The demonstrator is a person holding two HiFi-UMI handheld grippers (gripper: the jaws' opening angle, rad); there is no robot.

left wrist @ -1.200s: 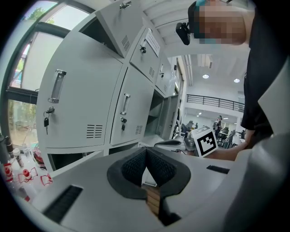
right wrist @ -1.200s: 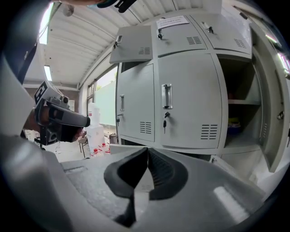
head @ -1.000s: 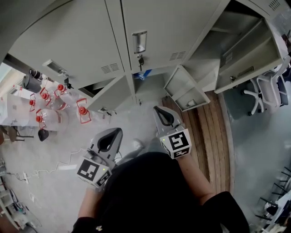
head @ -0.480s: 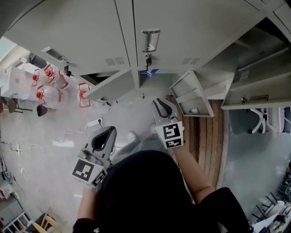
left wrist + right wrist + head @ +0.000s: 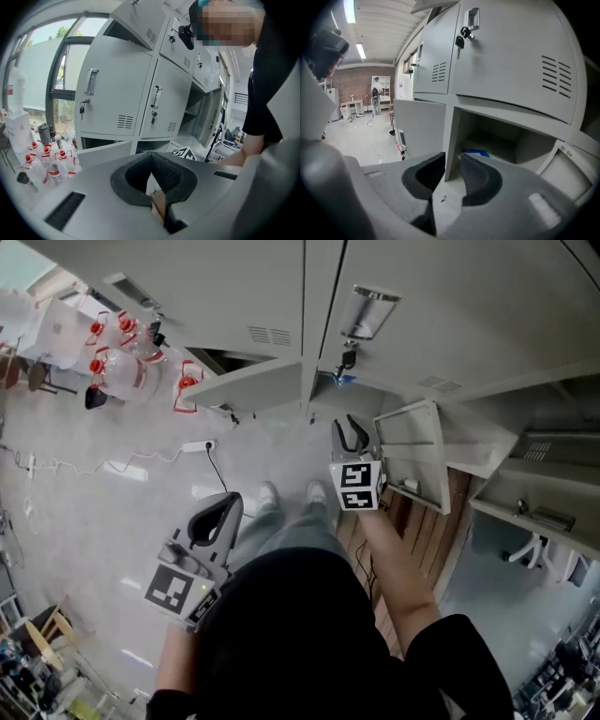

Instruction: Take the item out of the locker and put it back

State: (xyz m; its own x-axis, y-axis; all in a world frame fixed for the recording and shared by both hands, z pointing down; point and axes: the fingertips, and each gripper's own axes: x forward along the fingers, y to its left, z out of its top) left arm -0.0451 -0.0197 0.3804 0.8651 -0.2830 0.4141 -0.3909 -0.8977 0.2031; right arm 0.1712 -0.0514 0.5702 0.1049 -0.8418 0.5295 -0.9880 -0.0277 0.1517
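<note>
You are aiming your right tongs (image 5: pixel 351 427), just spreading and empty, at the small blue thing (image 5: pixel 476 153) in the open grey metal locker (image 5: pixel 511 61). Your left tongs (image 5: pixel 151 159) are pressing together, empty.

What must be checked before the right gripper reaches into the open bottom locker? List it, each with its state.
1. Locker door swung open: ok.
2. Blue item in view inside the compartment: ok.
3. Right gripper jaws apart, just been opening, nothing between them: ok.
4. Right gripper lined up on the item: not ok; the frame post stands ahead of the jaws, with the item to its right.
5. Left gripper shut, empty, away from the locker: ok.
6. How the item lies for a grip: cannot tell.
</note>
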